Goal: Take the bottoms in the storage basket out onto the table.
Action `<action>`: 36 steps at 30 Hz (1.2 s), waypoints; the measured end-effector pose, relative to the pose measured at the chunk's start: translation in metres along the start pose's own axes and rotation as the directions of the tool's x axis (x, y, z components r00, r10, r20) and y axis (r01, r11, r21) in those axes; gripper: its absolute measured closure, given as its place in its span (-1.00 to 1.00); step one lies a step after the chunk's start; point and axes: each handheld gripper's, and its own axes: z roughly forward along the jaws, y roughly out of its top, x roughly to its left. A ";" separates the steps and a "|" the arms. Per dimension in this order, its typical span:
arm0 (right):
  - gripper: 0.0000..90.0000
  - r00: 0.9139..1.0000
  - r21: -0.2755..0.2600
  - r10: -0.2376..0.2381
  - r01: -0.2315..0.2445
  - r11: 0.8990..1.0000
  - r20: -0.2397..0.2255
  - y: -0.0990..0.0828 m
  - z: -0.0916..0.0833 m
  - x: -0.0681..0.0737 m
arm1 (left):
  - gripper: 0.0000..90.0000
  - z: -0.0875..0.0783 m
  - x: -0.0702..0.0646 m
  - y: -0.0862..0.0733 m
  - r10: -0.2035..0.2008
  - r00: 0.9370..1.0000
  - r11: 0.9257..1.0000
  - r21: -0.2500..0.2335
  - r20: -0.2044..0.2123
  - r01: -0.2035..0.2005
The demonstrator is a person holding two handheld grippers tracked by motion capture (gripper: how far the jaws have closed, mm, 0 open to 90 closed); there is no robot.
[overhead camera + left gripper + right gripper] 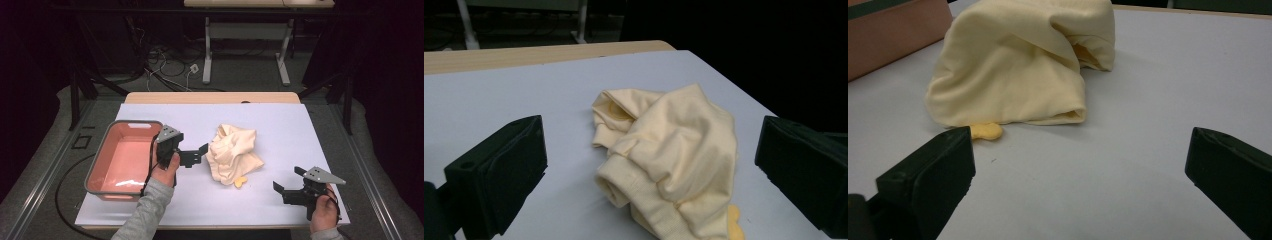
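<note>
Left gripper (194, 155): jaws wide, holding nothing; I hover it just beside the cloth's left edge.
Right gripper (290, 184): jaws wide and empty, near the table's front right, well apart from the cloth.
Cloth (232, 151): pale yellow, crumpled in a heap mid-table on the white sheet (280, 125).
Bin (97, 170): pink, empty, at my left.
Yellow bit (240, 182): peeks from under the cloth's front edge.
Step, as I judge: take the thick rolled hem (616, 182) deep between the left jaws, not a thin fold.
</note>
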 end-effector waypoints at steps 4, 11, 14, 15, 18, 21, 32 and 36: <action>-1.00 1.000 0.000 0.000 0.000 1.000 0.000 0.000 0.000 0.000 | -0.99 -0.014 0.008 -0.001 0.001 1.000 1.000 -0.001 -0.009 -0.001; -1.00 1.000 0.001 -0.006 0.006 1.000 0.005 0.000 0.000 0.000 | -0.99 -0.032 0.018 -0.005 -0.013 1.000 1.000 -0.006 -0.028 0.013; -1.00 1.000 -0.001 -0.007 0.007 1.000 0.007 0.000 0.000 0.000 | -0.99 -0.042 0.023 -0.008 -0.019 0.999 1.000 -0.014 -0.039 0.018; -1.00 1.000 -0.002 -0.002 0.002 1.000 0.004 0.000 0.000 0.001 | -0.99 -0.042 0.023 -0.008 -0.019 0.999 1.000 -0.014 -0.039 0.018; -1.00 1.000 -0.003 -0.004 0.004 1.000 0.002 0.000 0.000 0.001 | -0.99 -0.047 0.025 -0.011 -0.023 0.999 1.000 -0.019 -0.042 0.022; -1.00 1.000 -0.004 -0.005 0.005 1.000 0.003 0.000 0.000 0.001 | -0.99 -0.053 0.028 -0.014 -0.029 0.999 0.999 -0.023 -0.046 0.028; -1.00 1.000 0.000 -0.004 0.004 1.000 0.005 0.000 0.000 0.001 | -0.99 -0.066 0.038 -0.025 -0.038 0.997 0.999 -0.033 -0.065 0.036; -1.00 1.000 0.008 -0.011 0.010 1.000 0.006 0.000 0.001 0.001 | -0.99 -0.070 0.043 -0.030 -0.056 0.996 0.998 -0.042 -0.071 0.053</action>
